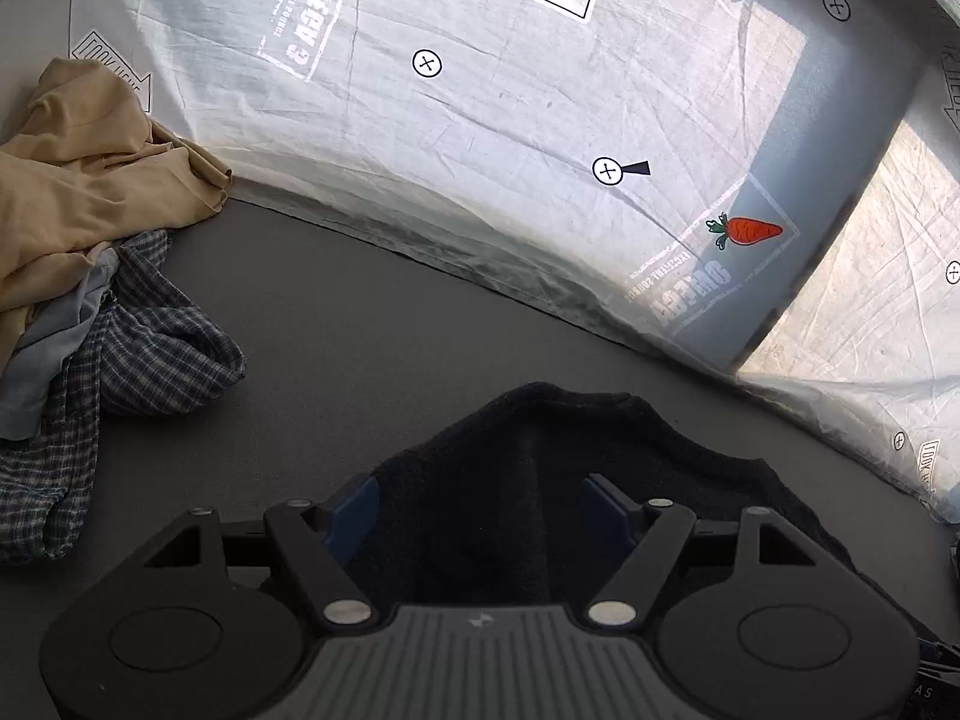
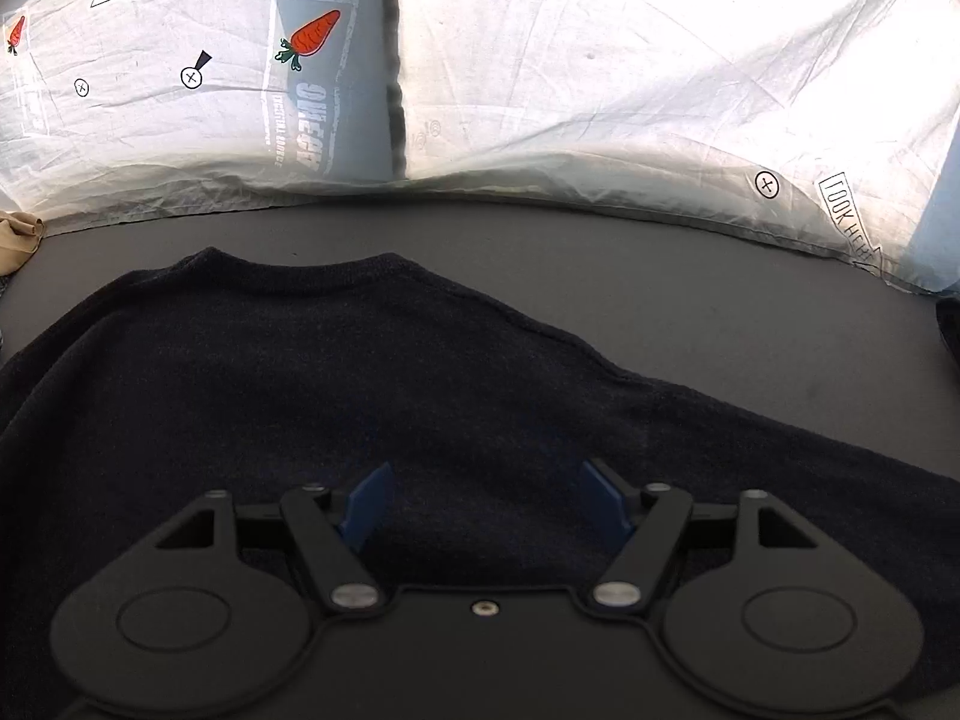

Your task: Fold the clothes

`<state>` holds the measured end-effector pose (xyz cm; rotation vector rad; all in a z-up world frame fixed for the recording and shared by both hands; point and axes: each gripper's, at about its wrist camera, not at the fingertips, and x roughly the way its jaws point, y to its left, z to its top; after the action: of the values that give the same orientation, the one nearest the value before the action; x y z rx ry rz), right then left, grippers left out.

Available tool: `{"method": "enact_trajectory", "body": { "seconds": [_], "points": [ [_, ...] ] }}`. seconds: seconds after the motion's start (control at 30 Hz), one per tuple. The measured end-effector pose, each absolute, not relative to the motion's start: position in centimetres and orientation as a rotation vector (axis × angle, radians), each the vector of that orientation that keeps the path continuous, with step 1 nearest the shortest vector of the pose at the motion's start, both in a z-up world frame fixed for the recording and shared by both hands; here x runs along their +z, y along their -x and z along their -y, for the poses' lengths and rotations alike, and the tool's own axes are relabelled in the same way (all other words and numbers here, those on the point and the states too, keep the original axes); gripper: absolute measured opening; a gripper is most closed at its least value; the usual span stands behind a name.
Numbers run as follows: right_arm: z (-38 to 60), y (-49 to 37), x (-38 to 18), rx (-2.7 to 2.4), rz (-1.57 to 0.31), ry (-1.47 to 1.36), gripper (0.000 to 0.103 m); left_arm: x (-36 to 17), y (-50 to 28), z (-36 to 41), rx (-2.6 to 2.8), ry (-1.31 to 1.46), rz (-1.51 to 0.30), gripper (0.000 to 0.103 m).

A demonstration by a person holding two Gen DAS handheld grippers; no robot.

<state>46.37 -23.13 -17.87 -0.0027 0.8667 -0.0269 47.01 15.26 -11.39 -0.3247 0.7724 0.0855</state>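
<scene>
A dark navy knit sweater lies spread on the grey table, neckline toward the far side. Part of it also shows in the left wrist view, lying under and between the jaws. My left gripper is open, its blue pads on either side of a raised fold of the sweater. My right gripper is open and hovers over the sweater's body, blue pads apart, gripping nothing.
A pile of clothes sits at the left: a tan garment, a light blue piece and a plaid shirt. A white printed sheet hangs behind the grey table. A dark item lies at the right edge.
</scene>
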Motion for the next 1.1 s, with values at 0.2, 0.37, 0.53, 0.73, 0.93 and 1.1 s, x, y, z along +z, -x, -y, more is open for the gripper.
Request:
{"method": "enact_trajectory", "body": {
  "seconds": [0.2, 0.37, 0.53, 0.73, 0.93, 1.1],
  "points": [
    [26.3, -37.2, -18.4, -0.059, -0.929, -0.057, 0.073, -10.1, -35.3, -13.1, 0.110, 0.366, -0.822, 0.077],
    [28.7, -30.2, -18.8, -0.070, -0.977, -0.117, 0.063, -11.7, -29.0, -10.4, 0.081, 0.334, -0.901, 0.078],
    [29.4, -27.3, -19.3, 0.018, -0.998, -0.231, 0.056, -12.6, -25.3, -6.6, 0.088, 0.266, -0.918, 0.077],
    [28.4, -25.0, -20.1, 0.116, -1.056, -0.295, 0.046, -12.9, -21.9, -5.0, 0.074, 0.284, -0.973, 0.074],
    [27.7, -23.1, -20.5, 0.166, -1.073, -0.307, 0.046, -14.5, -20.8, -4.4, 0.099, 0.262, -1.056, 0.075],
    [27.9, -22.5, -20.9, 0.154, -1.068, -0.358, 0.044, -15.2, -20.8, -6.8, 0.266, 0.246, -1.032, 0.075]
  ]
}}
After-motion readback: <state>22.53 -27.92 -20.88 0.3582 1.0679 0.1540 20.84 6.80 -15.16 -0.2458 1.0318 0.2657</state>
